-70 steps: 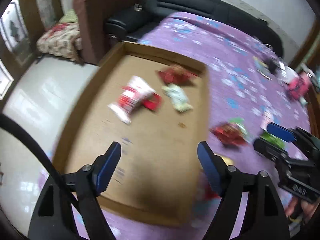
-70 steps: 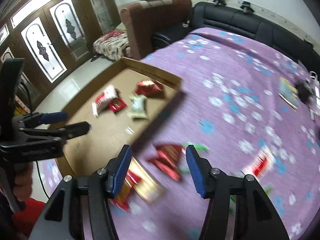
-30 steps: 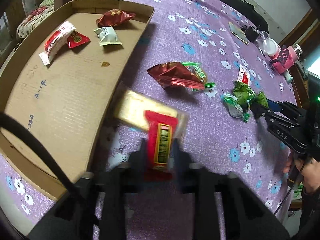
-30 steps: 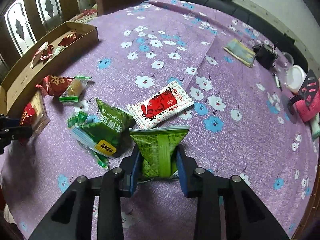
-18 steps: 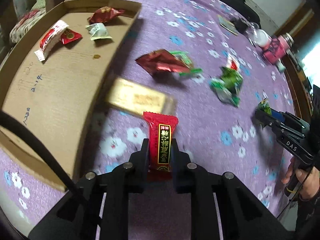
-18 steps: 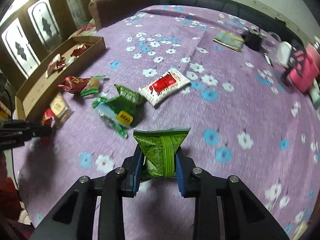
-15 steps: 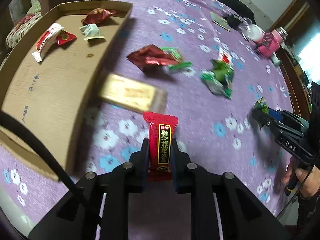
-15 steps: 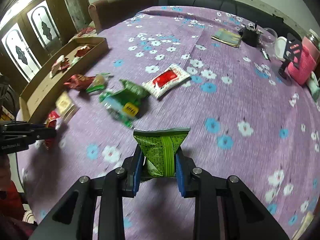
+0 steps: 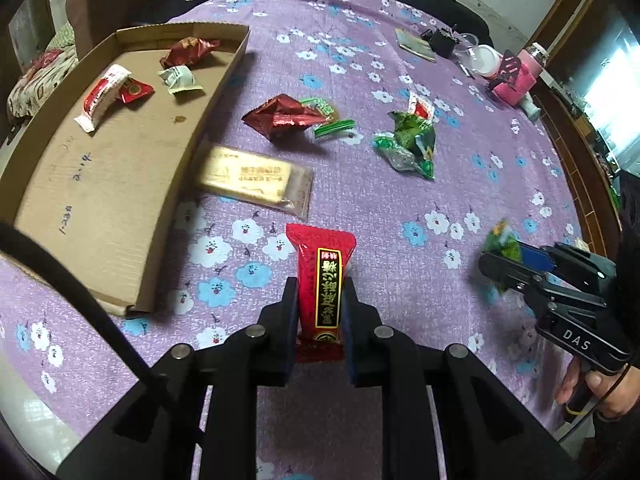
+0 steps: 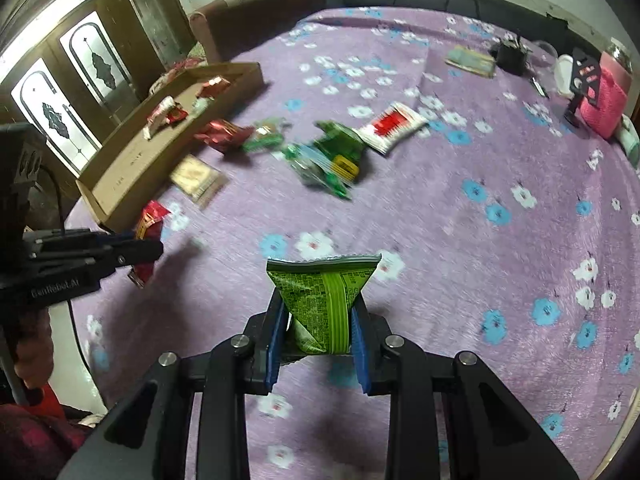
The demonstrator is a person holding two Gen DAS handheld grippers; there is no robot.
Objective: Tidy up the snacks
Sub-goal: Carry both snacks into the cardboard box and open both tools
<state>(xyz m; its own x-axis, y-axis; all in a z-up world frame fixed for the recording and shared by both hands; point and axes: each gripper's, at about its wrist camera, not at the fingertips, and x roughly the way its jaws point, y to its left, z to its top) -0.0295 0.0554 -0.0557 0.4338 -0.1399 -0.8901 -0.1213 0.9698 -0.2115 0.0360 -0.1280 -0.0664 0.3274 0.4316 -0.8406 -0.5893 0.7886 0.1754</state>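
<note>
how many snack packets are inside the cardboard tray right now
4, all at the far end of the brown cardboard tray: white-and-red packet, small red packet, pale green packet, crinkled red foil packet.

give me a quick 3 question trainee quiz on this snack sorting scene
1. True or false: the left gripper is shut on a red packet.
2. What colour is the packet held in the right gripper? A) green B) gold C) white
3. How many snacks lie in the cardboard tray?

Key: 1 true. 2 A. 3 four: a dark red wrapper, a pale packet, a small red packet, a red and white packet.
</note>
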